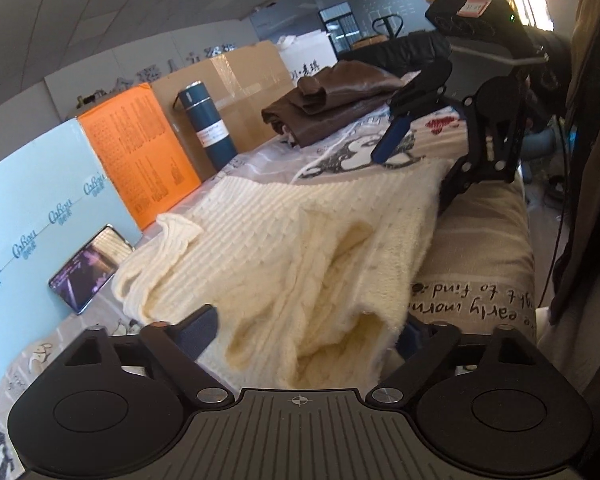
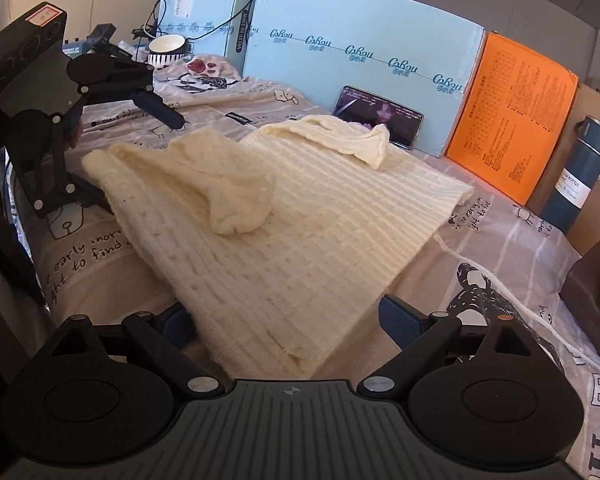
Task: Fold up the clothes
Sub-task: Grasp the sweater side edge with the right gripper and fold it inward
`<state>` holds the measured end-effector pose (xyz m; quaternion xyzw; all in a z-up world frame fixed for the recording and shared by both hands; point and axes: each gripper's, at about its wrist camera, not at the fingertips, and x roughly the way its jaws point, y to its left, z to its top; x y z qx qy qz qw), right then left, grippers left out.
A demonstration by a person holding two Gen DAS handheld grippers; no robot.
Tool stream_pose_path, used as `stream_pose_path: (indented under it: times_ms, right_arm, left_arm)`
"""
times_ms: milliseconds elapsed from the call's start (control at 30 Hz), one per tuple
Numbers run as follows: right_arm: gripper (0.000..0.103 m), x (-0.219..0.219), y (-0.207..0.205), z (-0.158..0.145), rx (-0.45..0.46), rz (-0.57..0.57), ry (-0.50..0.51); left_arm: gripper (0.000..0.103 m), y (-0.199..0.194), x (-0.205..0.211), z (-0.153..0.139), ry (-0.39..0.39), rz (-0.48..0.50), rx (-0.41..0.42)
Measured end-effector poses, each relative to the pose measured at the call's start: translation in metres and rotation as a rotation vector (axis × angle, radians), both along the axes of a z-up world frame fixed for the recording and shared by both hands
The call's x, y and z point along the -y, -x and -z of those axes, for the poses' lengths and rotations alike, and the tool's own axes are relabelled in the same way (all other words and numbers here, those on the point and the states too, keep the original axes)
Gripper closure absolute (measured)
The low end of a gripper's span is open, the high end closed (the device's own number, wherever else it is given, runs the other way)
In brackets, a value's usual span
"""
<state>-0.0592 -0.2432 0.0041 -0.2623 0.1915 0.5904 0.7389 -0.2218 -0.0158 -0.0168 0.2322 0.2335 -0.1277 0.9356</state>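
A cream knitted sweater (image 1: 292, 240) (image 2: 284, 220) lies spread on the printed sheet (image 2: 500, 264), one sleeve folded over its body. My left gripper (image 1: 304, 332) is open, its fingers either side of a bunched near edge of the sweater. My right gripper (image 2: 290, 320) is open too, and the sweater's near corner lies between its blue fingers. Each gripper shows in the other's view: the right gripper (image 1: 412, 180) at the sweater's far edge, the left gripper (image 2: 140, 164) at the far left edge, both with jaws apart.
A folded brown garment (image 1: 332, 100) lies at the far end of the sheet. Along the back stand light blue boxes (image 2: 360, 40), an orange box (image 2: 508, 120), a cardboard box (image 1: 236, 88) and a dark blue bottle (image 2: 584, 176). A phone (image 2: 380, 120) leans there; a bowl (image 2: 168, 50) sits far left.
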Motion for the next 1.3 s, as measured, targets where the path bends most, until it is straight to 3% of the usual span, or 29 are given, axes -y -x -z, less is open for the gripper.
stream_pose_path:
  times_ms: [100, 167, 233, 400, 600, 1000, 1300]
  right_arm:
    - [0.046, 0.0, -0.005, -0.002, -0.041, -0.016, -0.02]
    - [0.059, 0.0, -0.008, -0.005, -0.068, -0.032, -0.037]
    - [0.071, 0.0, -0.01, -0.009, -0.088, -0.037, -0.072]
    - [0.083, -0.002, -0.02, -0.021, -0.088, -0.01, -0.193]
    - [0.086, -0.014, -0.035, -0.027, -0.087, 0.019, -0.277]
    - [0.086, -0.031, -0.052, -0.024, -0.087, 0.067, -0.339]
    - [0.086, -0.048, -0.062, -0.017, -0.07, 0.083, -0.321]
  left_arm:
    - [0.056, -0.001, -0.006, -0.003, 0.043, 0.04, 0.008]
    - [0.065, -0.003, -0.009, -0.005, 0.073, 0.06, 0.014]
    - [0.07, -0.005, -0.012, -0.006, 0.094, 0.064, 0.026]
    - [0.076, -0.015, -0.026, -0.012, 0.147, 0.02, 0.107]
    - [0.076, -0.027, -0.036, -0.015, 0.153, -0.007, 0.151]
    - [0.074, -0.04, -0.05, -0.013, 0.181, -0.055, 0.188]
    - [0.071, -0.052, -0.058, -0.012, 0.197, -0.107, 0.185]
